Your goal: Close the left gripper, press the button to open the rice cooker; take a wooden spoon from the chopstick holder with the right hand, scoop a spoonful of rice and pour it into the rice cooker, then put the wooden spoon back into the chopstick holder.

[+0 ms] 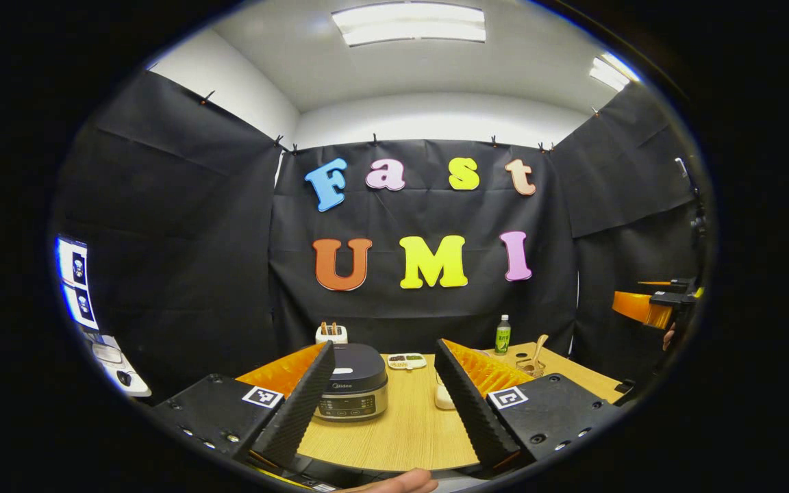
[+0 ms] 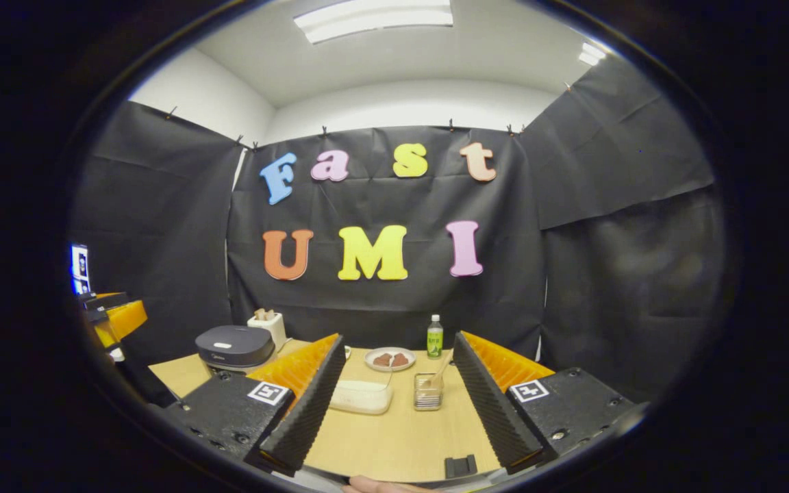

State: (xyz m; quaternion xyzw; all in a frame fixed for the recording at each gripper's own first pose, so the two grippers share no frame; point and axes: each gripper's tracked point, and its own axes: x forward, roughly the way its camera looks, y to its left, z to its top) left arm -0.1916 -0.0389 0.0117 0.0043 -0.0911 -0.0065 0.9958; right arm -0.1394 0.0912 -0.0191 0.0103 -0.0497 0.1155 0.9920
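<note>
The dark rice cooker [image 1: 353, 387] stands with its lid down on the wooden table [image 1: 408, 431], just ahead of my left gripper [image 1: 384, 346], which is open and holds nothing. A white rice container [image 1: 444, 397] peeks out beside its right finger. At the far right a wooden spoon [image 1: 540, 346] leans in the clear chopstick holder [image 1: 530, 368]. My right gripper [image 2: 398, 339] is open and holds nothing. The chopstick holder [image 2: 427, 392] with the spoon [image 2: 441, 370] and the rice container [image 2: 361, 397] lie between its fingers, farther off. The rice cooker [image 2: 235, 346] sits at the left.
A white toaster-like box [image 1: 331, 333] stands behind the cooker. A plate of food [image 2: 390, 359] and a green bottle [image 2: 434, 337] are at the table's back. A small black part [image 2: 461, 465] lies near the front edge. The other gripper [image 1: 648, 308] hovers at the far right.
</note>
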